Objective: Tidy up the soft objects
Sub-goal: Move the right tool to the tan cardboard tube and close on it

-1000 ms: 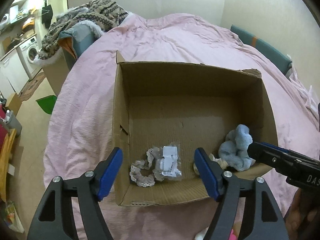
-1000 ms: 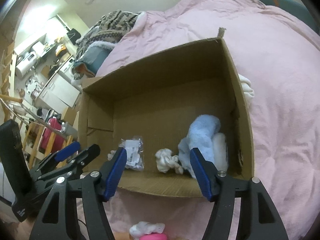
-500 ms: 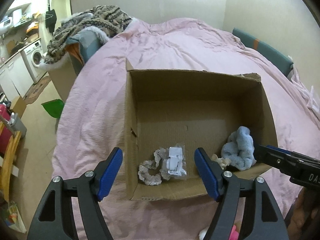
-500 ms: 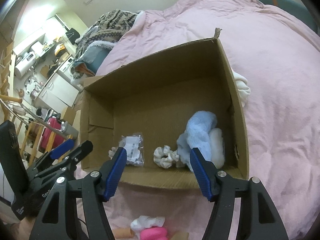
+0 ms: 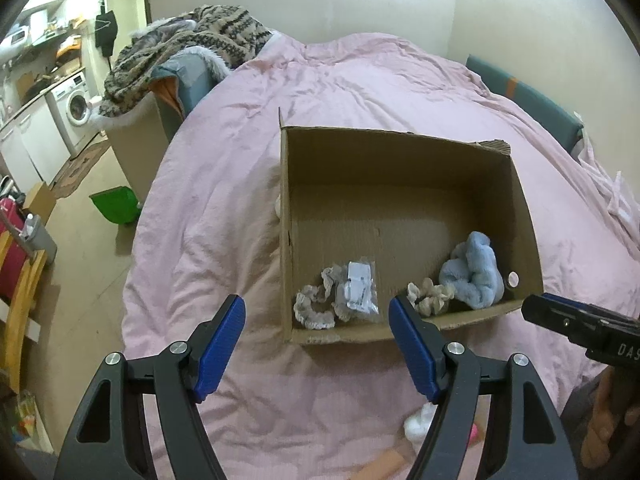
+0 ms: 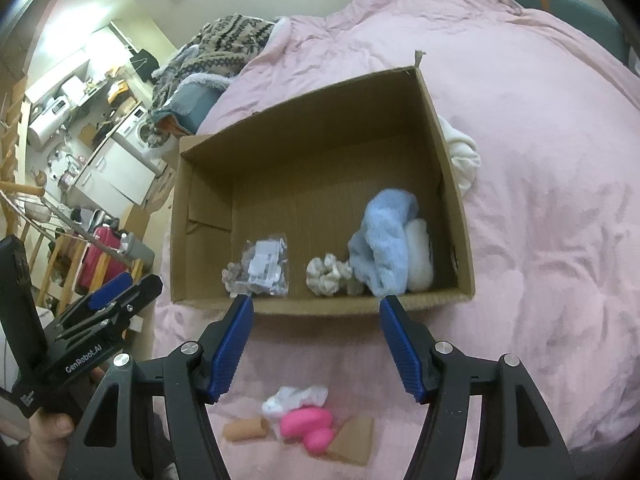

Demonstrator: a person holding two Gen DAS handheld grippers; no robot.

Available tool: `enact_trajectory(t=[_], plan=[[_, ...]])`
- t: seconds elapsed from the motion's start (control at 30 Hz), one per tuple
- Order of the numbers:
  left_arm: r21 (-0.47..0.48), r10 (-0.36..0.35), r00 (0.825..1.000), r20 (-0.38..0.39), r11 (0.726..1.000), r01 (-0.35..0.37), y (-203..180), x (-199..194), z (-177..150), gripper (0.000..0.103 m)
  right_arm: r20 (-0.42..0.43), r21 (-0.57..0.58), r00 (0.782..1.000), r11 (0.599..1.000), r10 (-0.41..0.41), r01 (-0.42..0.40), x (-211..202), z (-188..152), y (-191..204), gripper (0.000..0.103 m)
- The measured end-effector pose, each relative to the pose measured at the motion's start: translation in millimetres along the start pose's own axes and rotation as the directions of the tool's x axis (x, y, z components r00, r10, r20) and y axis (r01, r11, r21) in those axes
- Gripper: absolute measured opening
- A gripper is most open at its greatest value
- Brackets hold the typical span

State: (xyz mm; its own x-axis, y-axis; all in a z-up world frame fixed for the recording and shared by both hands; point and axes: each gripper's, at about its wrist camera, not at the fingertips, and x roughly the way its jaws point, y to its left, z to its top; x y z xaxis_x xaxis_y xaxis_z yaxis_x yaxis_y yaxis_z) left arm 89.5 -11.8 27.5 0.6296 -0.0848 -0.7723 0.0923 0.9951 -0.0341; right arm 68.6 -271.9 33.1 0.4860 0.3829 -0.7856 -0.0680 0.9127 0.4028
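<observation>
An open cardboard box (image 5: 404,152) (image 6: 320,92) sits on the pink bed. Inside lie a blue fluffy cloth (image 5: 474,276) (image 6: 384,248), a white fluffy piece (image 6: 420,256), a cream scrunchie (image 5: 430,298) (image 6: 328,274), and a lace scrunchie with a clear packet (image 5: 356,292) (image 6: 264,266). My left gripper (image 5: 316,344) is open and empty, in front of the box. My right gripper (image 6: 316,344) is open and empty, in front of the box. Below it on the bed lie a white scrunchie (image 6: 294,398), a pink soft item (image 6: 308,426) and tan pieces (image 6: 244,428).
A white cloth (image 6: 462,152) lies against the box's right outer wall. A patterned blanket pile (image 5: 192,48) sits at the bed's far left. The floor on the left holds a green bin (image 5: 114,204), a washing machine (image 5: 78,106) and a wooden chair (image 5: 20,300).
Both grippers have pulled back from the box toward the near edge of the bed, still open. The pink and white items below have come further into view.
</observation>
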Motion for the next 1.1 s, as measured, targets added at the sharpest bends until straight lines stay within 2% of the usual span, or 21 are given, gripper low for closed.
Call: enact_trajectory(t=[0.43,0.7,1.0,1.1], plan=[[-0.034,-0.037,0.996,-0.077,0.999,0.034,-2.9,-16.1,-38.2,0.072,-0.057,-0.013,0.998,1.000,-0.013,0.012,-8.4,-28.9,4.1,0.069],[-0.072,-0.062,0.988,-0.138,0.996,0.052,-3.2,-10.7,-52.5,0.072,-0.107,0.007,0.994,1.000,-0.018,0.019,-3.5,-40.7,2.1,0.069],[-0.065,-0.042,0.986,-0.159,0.997,0.032,-6.2,1.6,-51.7,0.072,-0.147,0.023,0.989,0.999,-0.024,0.028,7.0,-44.2,-1.6,0.069],[-0.062,-0.023,0.986,-0.165,0.998,0.012,-5.1,6.9,-51.1,0.072,-0.171,0.078,0.985,0.997,0.019,-0.006,11.8,-45.4,-9.2,0.069]])
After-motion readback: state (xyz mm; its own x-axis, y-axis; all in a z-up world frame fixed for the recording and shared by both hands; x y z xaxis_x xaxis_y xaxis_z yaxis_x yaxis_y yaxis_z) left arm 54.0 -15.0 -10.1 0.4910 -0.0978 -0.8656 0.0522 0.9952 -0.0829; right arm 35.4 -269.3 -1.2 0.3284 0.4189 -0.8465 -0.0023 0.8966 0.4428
